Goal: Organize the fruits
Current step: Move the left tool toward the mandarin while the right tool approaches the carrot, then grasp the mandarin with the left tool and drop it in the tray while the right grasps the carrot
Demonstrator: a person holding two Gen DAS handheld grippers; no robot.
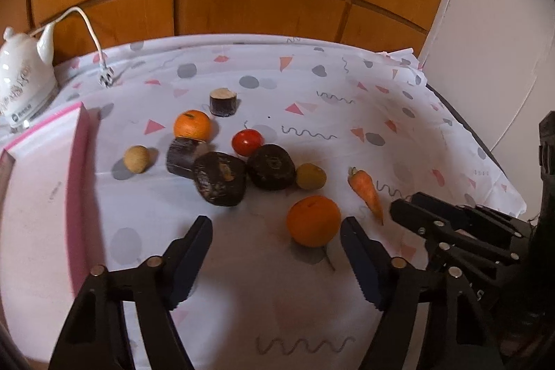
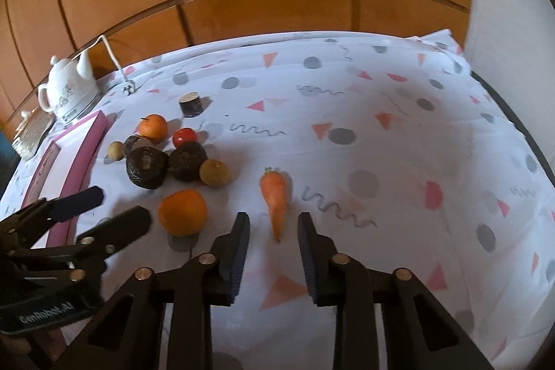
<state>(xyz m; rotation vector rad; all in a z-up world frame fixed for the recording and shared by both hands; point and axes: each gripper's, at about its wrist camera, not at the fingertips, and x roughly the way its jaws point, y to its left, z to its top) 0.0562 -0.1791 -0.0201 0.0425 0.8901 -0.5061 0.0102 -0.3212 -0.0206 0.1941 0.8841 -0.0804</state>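
With both grippers spread and holding nothing, the right gripper [image 2: 274,233] frames the tip of the small tapered orange carrot [image 2: 274,196]. It should advance until the pads flank the thicker body. The left gripper [image 1: 277,231] has the round orange mandarin [image 1: 313,220] just inside its right finger and should centre first.

On the counter [image 1: 347,113], a box [image 1: 41,189] lies at the left edge, with a kettle [image 1: 20,75] behind it. A potato [image 1: 137,158] lies right of the box. Farther right, the fruits cluster: a tomato [image 1: 247,142] in the middle, an orange [image 1: 192,125] to its left, a log slice [image 1: 223,101] behind. Nearer, a second orange [image 1: 313,221] lies alone, a carrot [image 2: 275,196] to its right.
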